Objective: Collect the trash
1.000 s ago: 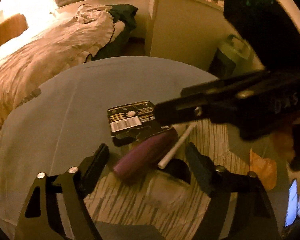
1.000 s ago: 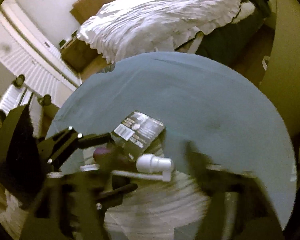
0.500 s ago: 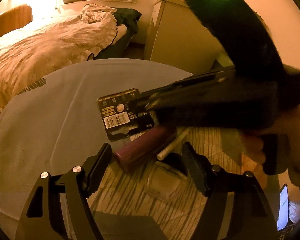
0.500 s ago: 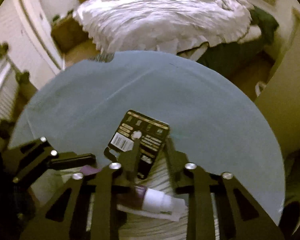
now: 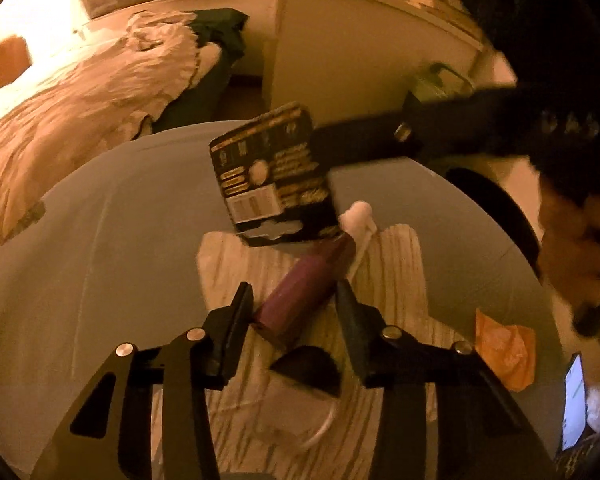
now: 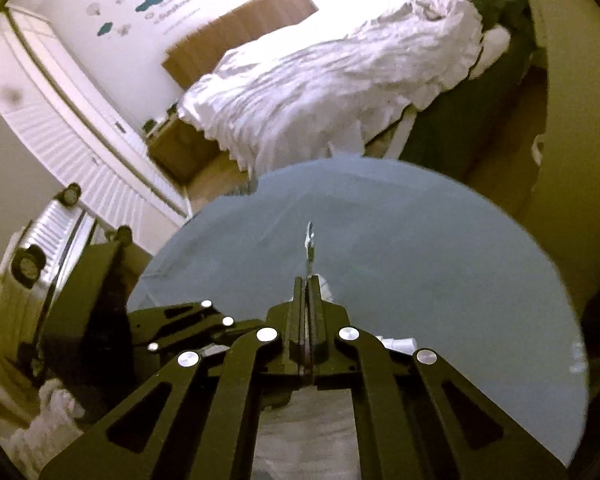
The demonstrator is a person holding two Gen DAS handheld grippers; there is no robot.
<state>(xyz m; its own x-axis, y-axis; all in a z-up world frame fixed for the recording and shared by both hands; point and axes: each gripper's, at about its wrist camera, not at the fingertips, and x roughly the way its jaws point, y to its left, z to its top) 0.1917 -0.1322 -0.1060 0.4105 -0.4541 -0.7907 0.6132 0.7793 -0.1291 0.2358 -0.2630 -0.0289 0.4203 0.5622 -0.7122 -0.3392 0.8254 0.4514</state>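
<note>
The right tool (image 6: 308,280) is clamped on a flat black printed card (image 5: 274,176); the left tool (image 5: 294,308) is closing around a purple cylindrical tube (image 5: 304,288) on the counter (image 5: 100,240).

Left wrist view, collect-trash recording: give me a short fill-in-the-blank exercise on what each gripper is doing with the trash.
1. The right gripper is shut on the black ____ card.
2. That card hangs ____ the grey table, not on it.
3. Between the closing left gripper's fingers lies a ____ tube.
4. The orange wrapper lies on the table, ____ by either gripper.

Missing words: packaging; above; purple; untouched
</note>
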